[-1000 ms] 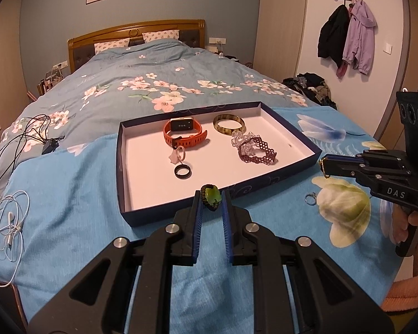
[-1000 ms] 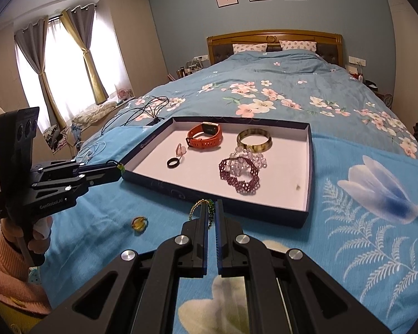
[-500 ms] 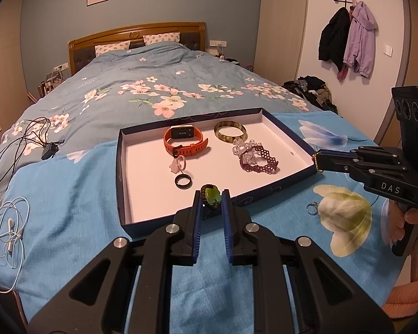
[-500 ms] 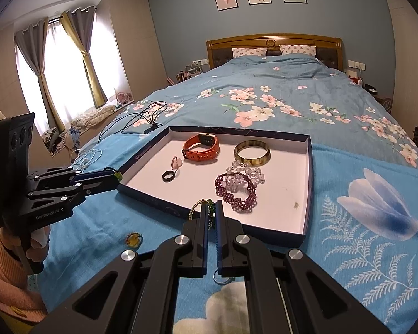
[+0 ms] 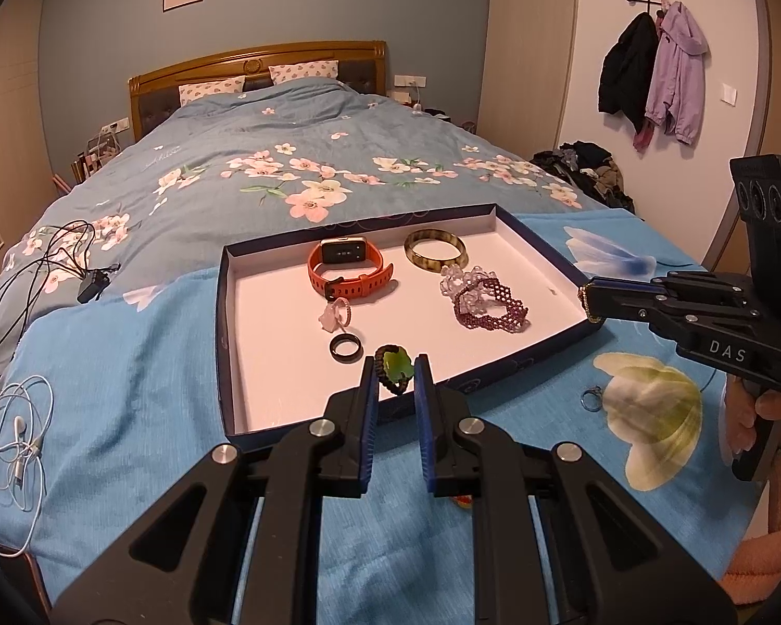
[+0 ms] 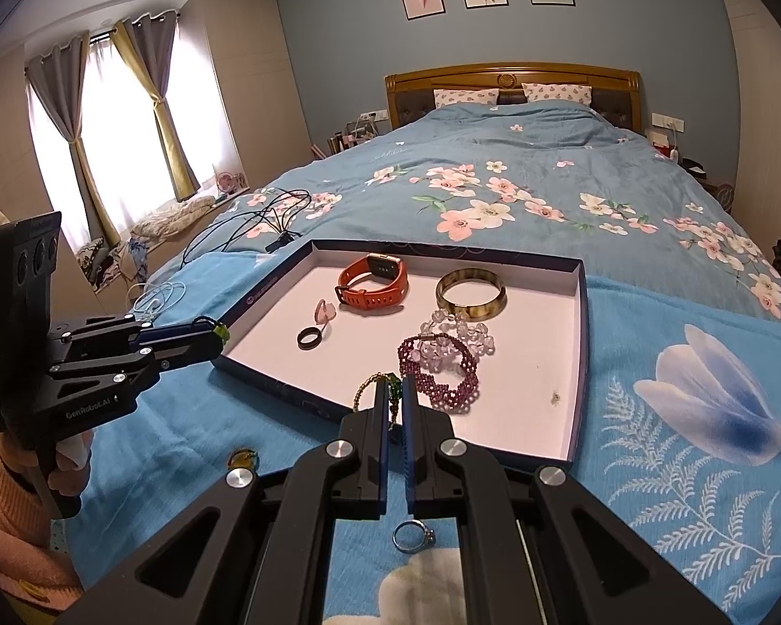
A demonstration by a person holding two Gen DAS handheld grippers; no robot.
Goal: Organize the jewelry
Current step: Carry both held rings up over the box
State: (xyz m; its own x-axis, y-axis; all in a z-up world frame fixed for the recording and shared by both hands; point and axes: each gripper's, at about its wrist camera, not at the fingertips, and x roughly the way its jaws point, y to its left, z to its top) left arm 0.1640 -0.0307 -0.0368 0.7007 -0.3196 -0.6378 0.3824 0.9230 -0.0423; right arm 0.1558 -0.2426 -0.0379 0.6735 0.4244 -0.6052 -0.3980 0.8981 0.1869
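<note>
Half done or better, by the look of it. Counted six pieces already lying inside the navy-walled tray (image 5: 223, 312): an orange smartwatch (image 5: 349, 272) and a mottled bangle (image 5: 435, 256) toward the far wall, a clear bead bracelet (image 5: 455, 277) touching a purple beaded bracelet (image 5: 492, 311) on the right, plus a pink ring (image 5: 337, 315) just beside a black ring (image 5: 345, 349) nearer the middle.

Found the left gripper (image 5: 395, 364) closed partway on a green-stone ring (image 5: 394, 371), pinched between the blue pads and held above the tray's near wall, close to the black ring. Judged it about ready for setting down on the bare white floor there.

Saw the right gripper (image 6: 394, 385) nearly closed on a gold bead chain (image 6: 362, 391) with green beads near the tips, its loop dangling to the left of the fingers. Placed it over the tray's near edge, just short of the purple bracelet; could not tell whether the chain touched the rim.

Noted two loose pieces left out on the blue bedspread (image 6: 651, 495): a silver ring (image 6: 414, 536) below the right gripper, and a small amber-coloured piece (image 6: 242, 461) near the left one, too small for naming surely. Reckoned on two releases, then two more pickups.
</note>
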